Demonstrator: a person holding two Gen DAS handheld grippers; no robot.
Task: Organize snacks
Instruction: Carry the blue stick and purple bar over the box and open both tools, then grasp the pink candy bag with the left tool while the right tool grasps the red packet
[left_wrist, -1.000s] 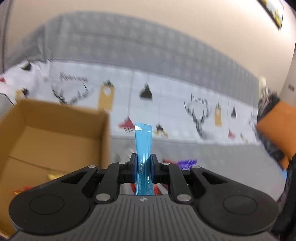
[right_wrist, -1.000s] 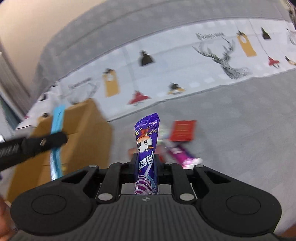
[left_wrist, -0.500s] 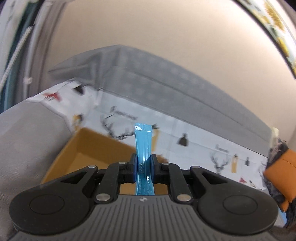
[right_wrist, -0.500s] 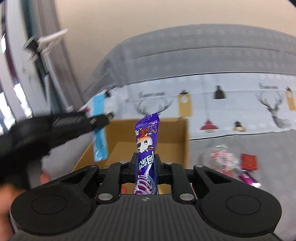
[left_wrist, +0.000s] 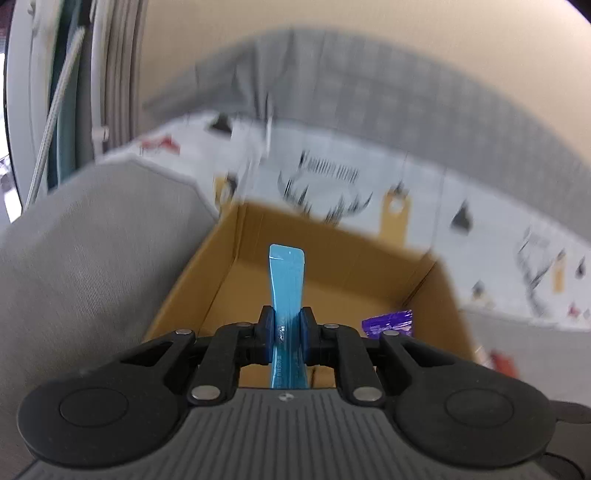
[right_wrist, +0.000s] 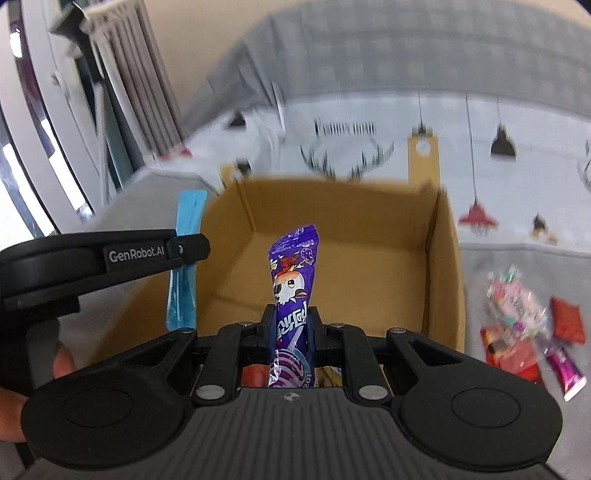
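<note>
Snacks in hand, two of them, one per gripper. Blue packet (left_wrist: 286, 280): long, thin, flat, pinched upright between the pads of the left gripper (left_wrist: 287, 328), whose jaws stand nearly closed on it; its top end sticks up well past the fingertips, lower end runs down behind them. Purple packet (right_wrist: 291, 291): cartoon face printed on it, pinched the same way in the right gripper (right_wrist: 291, 325), jaws narrow and pressing on both sides, top end leaning a little to the right.

Both packets hang over the open top of a cardboard box (right_wrist: 447, 266). Seen from the right wrist, the left gripper reaches in from the left edge, with the blue packet over the box's left wall. Seen from the left wrist, a purple tip shows low on the right, over the box. Box floor mostly hidden; red and yellow wrappers (right_wrist: 251, 374) show just behind the right gripper's fingers, whether inside the box cannot be told for sure.

Right of the box, a loose pile of snacks (right_wrist: 524, 325) lies on a grey cover: red, pink, clear and magenta wrappers. Behind the box, a white cloth (right_wrist: 369, 129) printed with antlers, tags and lamps. Part of a hand (right_wrist: 62, 360) shows at the lower left, on the left gripper's handle. Background is blurred.
</note>
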